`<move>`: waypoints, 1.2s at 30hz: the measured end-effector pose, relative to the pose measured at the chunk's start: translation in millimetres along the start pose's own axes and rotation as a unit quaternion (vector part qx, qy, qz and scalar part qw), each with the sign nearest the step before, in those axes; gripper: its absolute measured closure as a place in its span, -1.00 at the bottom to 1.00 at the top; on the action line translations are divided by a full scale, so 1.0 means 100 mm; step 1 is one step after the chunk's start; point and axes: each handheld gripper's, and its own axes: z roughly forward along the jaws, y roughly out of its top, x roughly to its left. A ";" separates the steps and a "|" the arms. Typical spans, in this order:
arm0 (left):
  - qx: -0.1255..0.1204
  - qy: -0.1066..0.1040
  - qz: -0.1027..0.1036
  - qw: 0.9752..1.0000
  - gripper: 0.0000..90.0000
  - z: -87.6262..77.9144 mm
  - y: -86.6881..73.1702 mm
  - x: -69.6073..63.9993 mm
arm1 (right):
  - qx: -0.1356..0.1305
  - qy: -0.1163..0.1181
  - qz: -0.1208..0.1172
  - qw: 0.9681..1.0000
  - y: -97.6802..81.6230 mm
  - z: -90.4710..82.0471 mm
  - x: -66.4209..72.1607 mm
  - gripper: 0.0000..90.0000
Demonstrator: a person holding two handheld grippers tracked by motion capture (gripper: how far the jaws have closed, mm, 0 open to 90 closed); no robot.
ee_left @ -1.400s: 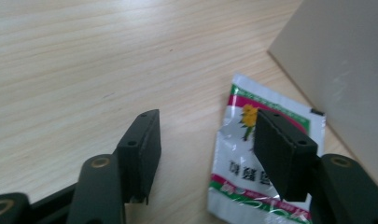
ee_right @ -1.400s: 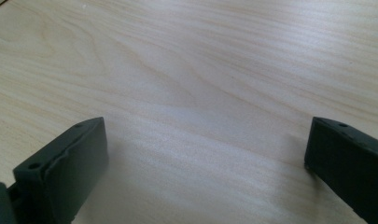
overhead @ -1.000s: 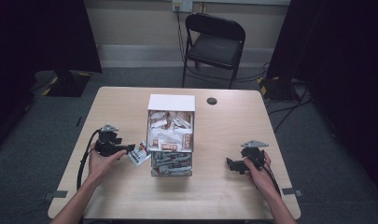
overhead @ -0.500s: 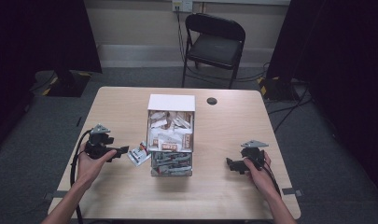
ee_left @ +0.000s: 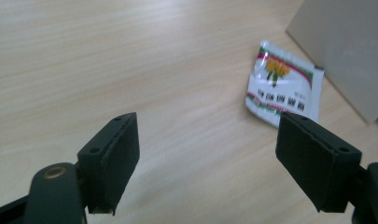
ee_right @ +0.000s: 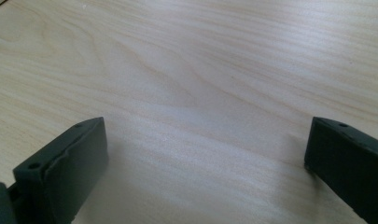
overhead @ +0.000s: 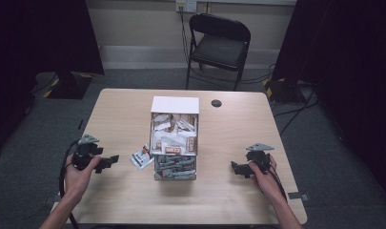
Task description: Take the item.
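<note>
White sachet point(ee_left: 284, 84) lies on the table point(overhead: 124, 114) — left gripper point(ee_left: 207, 158) spread, empty, jaws just closing slightly.

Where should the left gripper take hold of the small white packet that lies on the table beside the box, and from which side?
The packet lies flat, so probably pinch its free edge facing the left gripper, away from the box. Coming in low from the left suits best; the jaws stand open with nothing between them.

One table point(overhead: 133, 114), one divided box point(overhead: 175, 104) of many packets, one loose sachet point(overhead: 142, 157), two grippers, left point(overhead: 108, 162) and right point(overhead: 234, 168), one folding chair point(overhead: 219, 40)
</note>
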 end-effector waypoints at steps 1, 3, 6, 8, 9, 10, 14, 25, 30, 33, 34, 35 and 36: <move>-0.002 0.005 -0.004 1.000 -0.52 -0.02 -0.03 0.01 | 0.000 0.000 0.000 1.000 0.00 0.00 0.00 -1.00; -0.001 0.001 -0.013 1.000 -0.52 -0.04 -0.10 0.05 | 0.000 0.000 0.000 1.000 0.00 0.00 0.00 -1.00; 0.007 0.015 -0.024 1.000 -0.52 -0.03 -0.18 0.08 | 0.000 0.000 0.000 1.000 0.00 0.00 0.00 -1.00; 0.011 0.021 -0.022 0.999 -0.52 -0.03 -0.26 0.08 | 0.000 0.000 0.000 1.000 0.00 0.00 0.00 -1.00; 0.006 0.027 -0.024 0.999 -0.52 -0.03 -0.30 0.09 | 0.000 0.000 -0.001 1.000 0.00 0.00 0.00 -1.00; 0.007 0.032 -0.026 0.999 -0.52 -0.02 -0.34 0.11 | 0.001 0.000 0.001 1.000 0.00 0.00 0.00 -1.00; 0.020 0.054 -0.021 0.998 -0.52 0.00 -0.40 0.16 | 0.000 0.000 0.000 1.000 0.00 0.00 0.00 -1.00; 0.003 0.081 -0.009 0.997 -0.67 0.08 -0.57 0.17 | 0.000 0.000 -0.001 1.000 0.00 0.00 0.00 -1.00; -0.012 0.084 -0.010 0.996 -0.72 0.09 -0.61 0.17 | 0.001 0.000 0.000 1.000 0.00 0.00 0.00 -1.00; -0.020 0.087 -0.013 0.996 -0.81 0.09 -0.63 0.18 | 0.001 0.000 0.000 1.000 0.00 0.00 0.00 -1.00; -0.021 0.089 -0.013 0.996 -0.82 0.10 -0.63 0.18 | 0.001 0.000 0.000 1.000 0.00 0.00 0.00 -1.00; -0.019 0.089 -0.012 0.996 -0.83 0.10 -0.63 0.18 | 0.001 0.000 0.001 1.000 0.00 0.00 0.00 -1.00; -0.020 0.090 -0.013 0.996 -0.84 0.10 -0.63 0.17 | 0.001 0.000 0.001 1.000 0.00 0.00 0.00 -1.00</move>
